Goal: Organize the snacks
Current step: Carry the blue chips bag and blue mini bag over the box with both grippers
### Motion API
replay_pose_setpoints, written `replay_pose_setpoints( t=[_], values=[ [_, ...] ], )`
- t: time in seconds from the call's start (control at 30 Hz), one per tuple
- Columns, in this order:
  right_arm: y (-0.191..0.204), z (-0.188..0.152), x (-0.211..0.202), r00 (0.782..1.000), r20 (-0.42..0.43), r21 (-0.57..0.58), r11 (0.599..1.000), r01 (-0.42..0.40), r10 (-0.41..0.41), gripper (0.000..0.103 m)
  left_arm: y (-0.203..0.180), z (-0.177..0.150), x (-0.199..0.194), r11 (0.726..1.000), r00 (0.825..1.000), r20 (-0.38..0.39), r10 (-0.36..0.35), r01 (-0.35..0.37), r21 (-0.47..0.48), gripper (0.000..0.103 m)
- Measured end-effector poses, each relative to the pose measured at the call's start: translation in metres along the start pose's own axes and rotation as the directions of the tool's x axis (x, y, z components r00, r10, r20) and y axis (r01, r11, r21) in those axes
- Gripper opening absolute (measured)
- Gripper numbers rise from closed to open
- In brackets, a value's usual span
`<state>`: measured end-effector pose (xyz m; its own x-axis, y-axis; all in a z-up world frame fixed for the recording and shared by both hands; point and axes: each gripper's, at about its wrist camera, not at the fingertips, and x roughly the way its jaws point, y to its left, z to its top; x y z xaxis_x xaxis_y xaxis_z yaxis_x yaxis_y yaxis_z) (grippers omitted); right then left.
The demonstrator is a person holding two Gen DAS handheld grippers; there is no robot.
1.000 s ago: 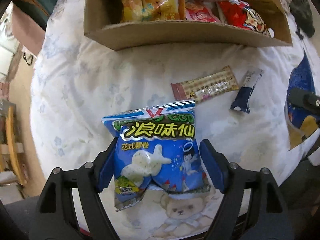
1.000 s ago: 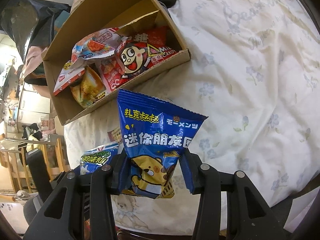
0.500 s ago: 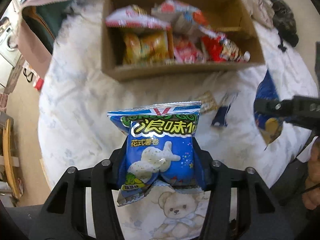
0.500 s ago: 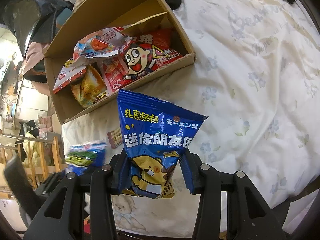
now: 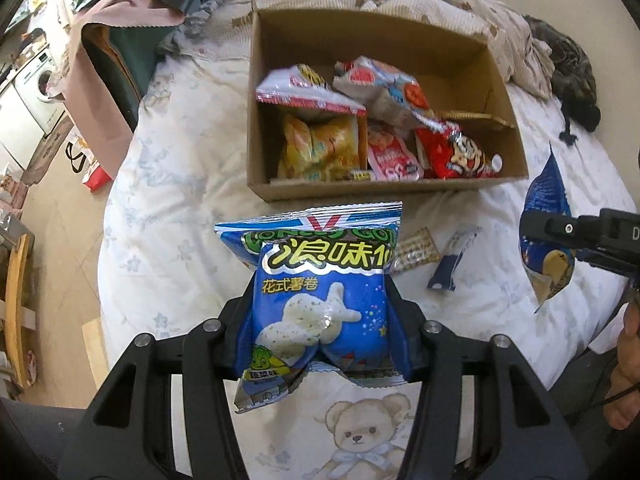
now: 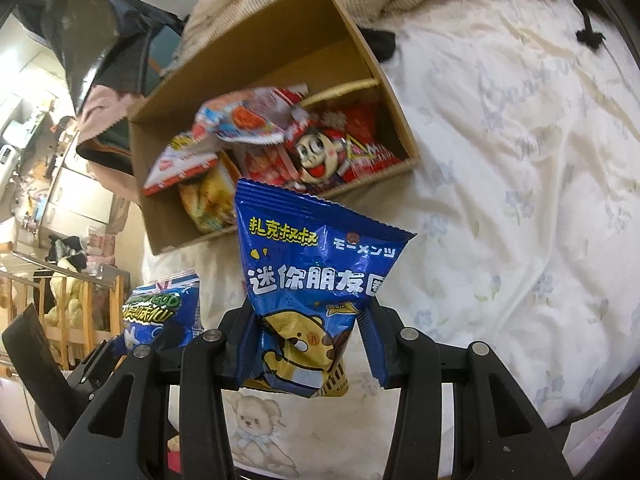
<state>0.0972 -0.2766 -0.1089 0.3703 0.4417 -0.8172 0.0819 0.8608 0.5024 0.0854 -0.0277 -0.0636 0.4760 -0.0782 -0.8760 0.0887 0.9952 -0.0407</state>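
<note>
Carrying two snack bags toward the cardboard box (image 5: 384, 190), both tools were loaded and held above the bed (image 5: 168, 184). The left tool (image 5: 320, 332) was clamped on a blue potato-twist bag (image 5: 320, 296), its pads pressing the lower half of the pack so that the sealed top edge stood up clear of the jaws. The right tool (image 6: 310, 344) gripped a blue bear-print snack bag (image 6: 316, 276) in the same way, low on the pack, with the crimped top tilted toward the box.

The box lay on the quilt ahead of both tools, already holding several packs: a yellow bag (image 5: 320, 148), red-and-white bags (image 5: 308, 92) and a red bag with a cartoon face (image 5: 456, 156). Free room showed at the far side and right end of the box.

Two small items were not yet collected: a checked wrapper (image 5: 416, 248) and a dark blue sachet (image 5: 448, 272), lying on the quilt just in front of the box's near wall, near each other.

The step in hand was judged to be transport of both bags to the box. The next move would call for bringing each tool over the near wall, above open space, and releasing in turn so the arms do not cross; the puffed bags may settle on top of the pile.
</note>
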Motion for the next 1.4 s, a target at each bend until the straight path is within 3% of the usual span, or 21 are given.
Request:
replay_pose_setpoints(
  t=[0.13, 0.4, 0.63, 0.8, 1.03, 1.4],
  values=[
    [0.003, 0.003, -0.007, 0.999, 0.02, -0.002, 1.0, -0.029, 0.029, 0.047, 0.006, 0.007, -0.012, 0.999, 0.999, 0.033, -0.008, 0.009, -0.04, 0.05],
    [0.011, 0.018, -0.037, 0.988, 0.138, -0.039, 0.997, -0.069, 0.074, 0.047, 0.025, 0.046, -0.036, 0.995, 0.995, 0.091, -0.025, 0.034, -0.095, 0.05],
    [0.016, 0.048, -0.05, 0.972, 0.22, -0.073, 0.995, -0.062, 0.077, 0.047, 0.033, 0.084, -0.037, 0.999, 0.992, 0.127, 0.022, -0.016, -0.048, 0.05],
    [0.018, 0.07, -0.043, 0.977, 0.192, -0.09, 0.993, -0.076, 0.093, 0.047, 0.038, 0.112, -0.036, 0.999, 0.987, 0.158, 0.037, -0.032, -0.034, 0.05],
    [0.033, 0.099, -0.016, 0.982, 0.188, -0.162, 0.987, 0.009, 0.022, 0.047, 0.024, 0.148, -0.01, 0.999, 0.986, 0.161, 0.034, -0.036, 0.006, 0.05],
    [0.029, 0.13, 0.03, 0.985, 0.162, -0.184, 0.979, 0.092, -0.062, 0.048, -0.01, 0.16, 0.033, 0.997, 0.987, 0.145, -0.066, 0.061, 0.042, 0.05]
  ],
)
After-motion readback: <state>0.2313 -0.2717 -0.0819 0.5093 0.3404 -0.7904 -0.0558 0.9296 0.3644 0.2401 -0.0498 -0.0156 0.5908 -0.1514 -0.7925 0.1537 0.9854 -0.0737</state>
